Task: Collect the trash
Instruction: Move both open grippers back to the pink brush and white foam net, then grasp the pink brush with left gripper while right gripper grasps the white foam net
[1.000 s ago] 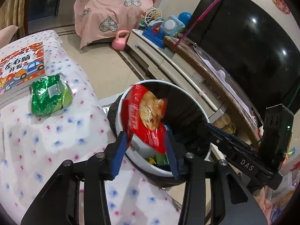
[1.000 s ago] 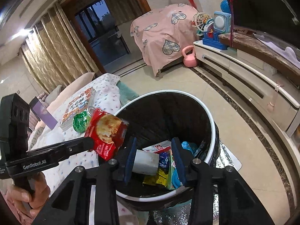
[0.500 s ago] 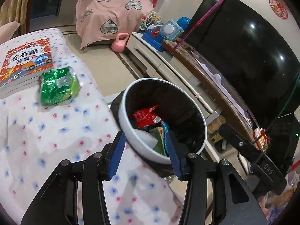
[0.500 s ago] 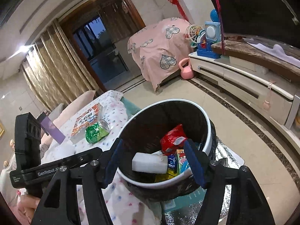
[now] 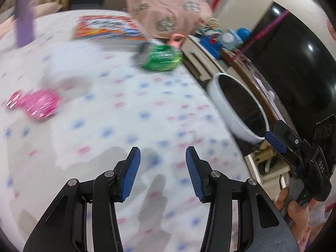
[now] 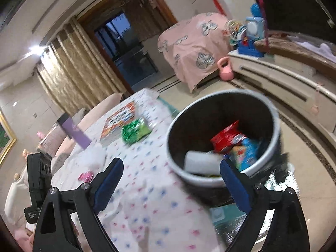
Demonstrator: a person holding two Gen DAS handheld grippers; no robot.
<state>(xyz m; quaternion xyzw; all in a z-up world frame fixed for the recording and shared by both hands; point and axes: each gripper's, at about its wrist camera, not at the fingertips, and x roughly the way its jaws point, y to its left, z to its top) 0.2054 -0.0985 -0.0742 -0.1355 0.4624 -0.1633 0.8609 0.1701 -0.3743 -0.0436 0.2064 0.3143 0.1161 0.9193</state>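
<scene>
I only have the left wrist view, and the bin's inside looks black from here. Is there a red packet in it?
Observer: Yes. The right wrist view shows a red packet lying inside the bin.
Operator: Anything else in there?
Observer: A white block lies near the front, with a blue packet beside the red one.
Operator: Is the right claw carrying anything?
Observer: No. The right claw has just been opening its jaws, and they stand wide with nothing gripped.
</scene>
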